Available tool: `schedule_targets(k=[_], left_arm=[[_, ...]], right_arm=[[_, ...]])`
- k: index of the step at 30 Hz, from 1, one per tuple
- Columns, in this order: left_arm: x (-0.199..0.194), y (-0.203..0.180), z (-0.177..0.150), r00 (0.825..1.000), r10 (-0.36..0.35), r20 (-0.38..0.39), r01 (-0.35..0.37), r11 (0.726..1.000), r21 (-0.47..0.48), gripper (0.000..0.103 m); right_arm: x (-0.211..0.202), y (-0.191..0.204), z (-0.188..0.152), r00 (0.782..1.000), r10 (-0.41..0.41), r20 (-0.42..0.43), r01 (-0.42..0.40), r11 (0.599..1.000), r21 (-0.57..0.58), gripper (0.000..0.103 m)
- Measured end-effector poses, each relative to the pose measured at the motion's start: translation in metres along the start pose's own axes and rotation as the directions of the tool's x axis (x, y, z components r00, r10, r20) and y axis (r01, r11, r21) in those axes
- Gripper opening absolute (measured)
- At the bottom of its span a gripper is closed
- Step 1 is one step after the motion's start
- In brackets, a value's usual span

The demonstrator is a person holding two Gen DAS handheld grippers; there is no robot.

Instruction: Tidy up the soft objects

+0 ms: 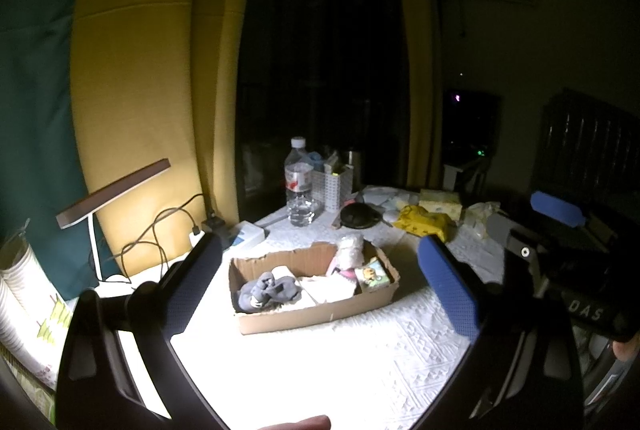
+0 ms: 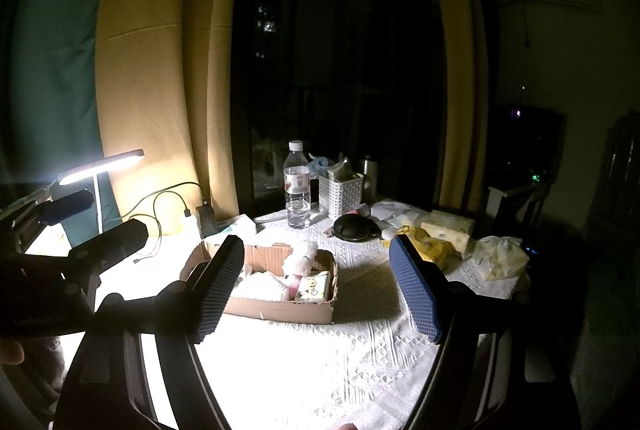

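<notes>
A shallow cardboard box [image 1: 320,314] stands on the white cloth; it also shows in the right wrist view [image 2: 280,306]. In it lie a grey soft toy [image 1: 266,290], folded white cloth [image 1: 328,288], a white plush with pink [image 1: 350,254] and a small printed packet [image 1: 372,274]. My left gripper [image 1: 320,270] is open and empty, held above and in front of the box. My right gripper [image 2: 318,282] is open and empty, just to the right of the left one. Each gripper shows in the other's view [image 1: 560,230], [image 2: 92,222].
A desk lamp [image 2: 100,165] lights the table from the left, with cables and a charger beside it. Behind the box stand a water bottle [image 1: 299,185], a white basket [image 1: 338,185], a black round object [image 1: 360,217], a yellow bag [image 1: 424,220] and tissue packs.
</notes>
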State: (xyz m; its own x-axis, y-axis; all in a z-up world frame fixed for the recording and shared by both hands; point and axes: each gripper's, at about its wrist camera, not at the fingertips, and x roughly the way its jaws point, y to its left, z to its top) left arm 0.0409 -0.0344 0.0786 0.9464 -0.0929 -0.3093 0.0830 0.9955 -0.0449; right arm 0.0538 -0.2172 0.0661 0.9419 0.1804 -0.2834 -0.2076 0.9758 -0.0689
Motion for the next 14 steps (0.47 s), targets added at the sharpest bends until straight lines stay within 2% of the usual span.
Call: schedule_targets(k=[14], left_arm=[[0.0010, 0.0069, 0.0005, 1.000, 0.011, 0.003, -0.011, 1.000, -0.009, 0.099]], right_arm=[[0.0085, 0.0064, -0.0020, 1.000, 0.011, -0.009, -0.011, 1.000, -0.018, 0.078]])
